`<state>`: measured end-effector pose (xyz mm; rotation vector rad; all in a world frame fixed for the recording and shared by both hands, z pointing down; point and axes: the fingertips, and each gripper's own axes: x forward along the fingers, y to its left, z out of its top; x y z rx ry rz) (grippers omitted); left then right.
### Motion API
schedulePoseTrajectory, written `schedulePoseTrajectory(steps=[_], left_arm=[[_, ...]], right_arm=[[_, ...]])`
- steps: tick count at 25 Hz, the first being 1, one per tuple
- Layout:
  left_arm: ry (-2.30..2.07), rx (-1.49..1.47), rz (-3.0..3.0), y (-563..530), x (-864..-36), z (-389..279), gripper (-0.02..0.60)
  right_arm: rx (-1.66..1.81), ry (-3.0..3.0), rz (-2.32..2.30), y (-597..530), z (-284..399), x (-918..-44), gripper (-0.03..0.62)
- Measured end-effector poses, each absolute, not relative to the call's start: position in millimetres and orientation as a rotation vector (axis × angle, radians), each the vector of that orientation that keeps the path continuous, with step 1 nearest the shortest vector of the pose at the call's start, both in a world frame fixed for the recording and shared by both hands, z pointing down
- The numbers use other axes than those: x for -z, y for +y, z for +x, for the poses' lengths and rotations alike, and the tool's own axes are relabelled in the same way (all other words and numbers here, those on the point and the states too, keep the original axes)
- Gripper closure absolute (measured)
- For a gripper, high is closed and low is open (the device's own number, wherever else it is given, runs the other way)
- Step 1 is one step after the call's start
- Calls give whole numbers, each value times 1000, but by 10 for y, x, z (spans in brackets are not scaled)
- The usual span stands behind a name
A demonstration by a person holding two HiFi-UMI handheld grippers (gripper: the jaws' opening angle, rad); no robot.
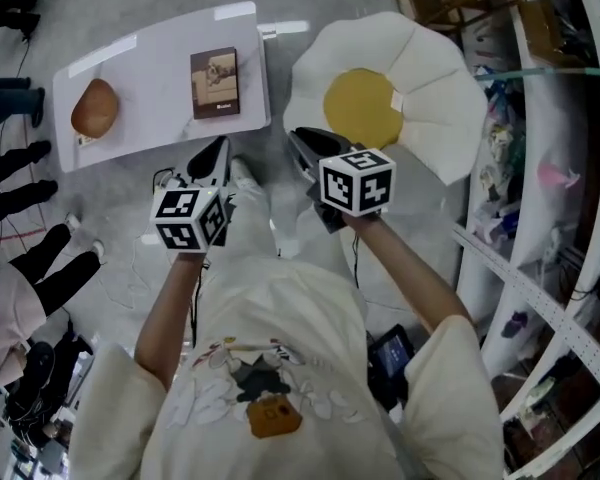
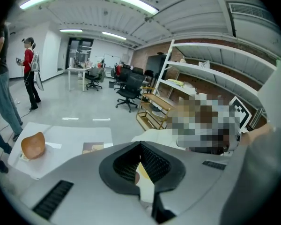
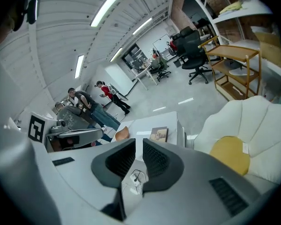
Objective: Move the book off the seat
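Note:
The book [image 1: 215, 83], brown-covered with a picture on it, lies flat on the low white table [image 1: 150, 63], not on the seat. The seat [image 1: 435, 63] is a white egg-shaped cushion with a yellow centre [image 1: 363, 106]; nothing lies on it. My left gripper [image 1: 212, 160] hangs over the floor in front of the table, shut and holding nothing. My right gripper [image 1: 305, 148] hovers by the seat's near edge, its jaws a narrow gap apart and empty. The book [image 3: 158, 134] and seat [image 3: 253, 121] show beyond the right gripper [image 3: 139, 156]. Past the left gripper [image 2: 140, 156] lies the book [image 2: 92, 147].
A brown rounded lump [image 1: 95, 108] sits on the table's left end. White shelving [image 1: 540, 248] full of clutter runs down the right. People's legs [image 1: 15, 173] stand at the left. Cables lie on the floor below me. Office chairs [image 2: 129, 88] and a wooden rack [image 3: 232, 64] stand farther off.

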<state>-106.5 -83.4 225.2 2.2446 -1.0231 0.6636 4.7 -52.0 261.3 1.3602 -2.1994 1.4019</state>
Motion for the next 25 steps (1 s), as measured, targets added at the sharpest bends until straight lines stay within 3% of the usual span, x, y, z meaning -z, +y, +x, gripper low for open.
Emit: schedulePoseTrajectory(steps=[25], left_arm=[[-673, -644, 2524, 362, -1216, 54, 570]], right_arm=[[-1314, -2203, 1690, 995, 797, -1474, 551]])
